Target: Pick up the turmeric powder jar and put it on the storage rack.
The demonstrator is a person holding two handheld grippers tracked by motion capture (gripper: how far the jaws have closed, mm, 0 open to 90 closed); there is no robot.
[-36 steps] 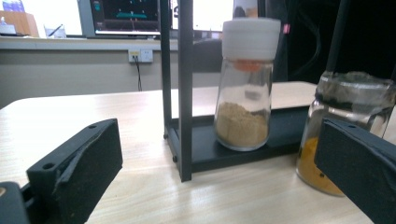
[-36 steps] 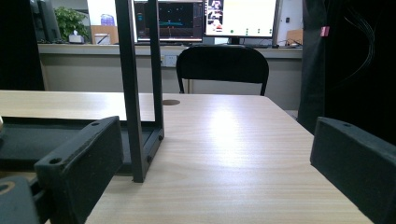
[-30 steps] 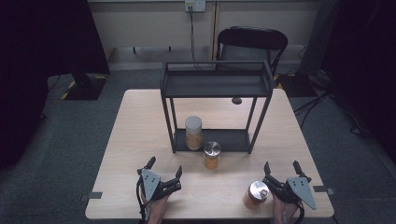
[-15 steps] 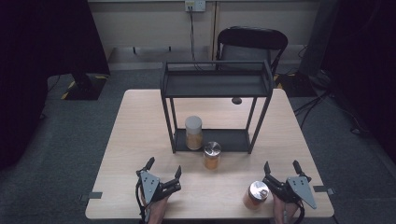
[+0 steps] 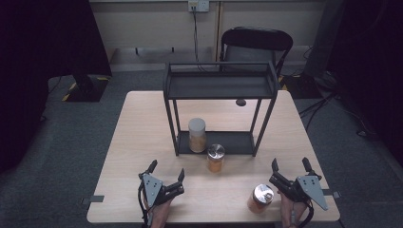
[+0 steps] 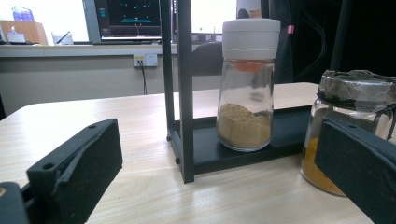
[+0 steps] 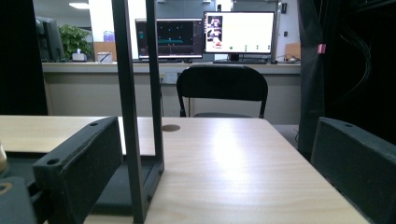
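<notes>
Jars, 3 of them, are on the table: past the left gripper (image 5: 165, 175), jaws wide and empty, a white-capped jar (image 5: 197, 135) stands on the black rack's (image 5: 219, 86) low shelf, a silver-lidded jar (image 5: 215, 157) just in front. Another jar (image 5: 260, 198) sits just beside the right gripper (image 5: 289, 172), also wide and empty. They look like slippery, breakable glass, so I'd grab around the middle.

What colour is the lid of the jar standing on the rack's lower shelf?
White lid, clearest in the left gripper view.
</notes>
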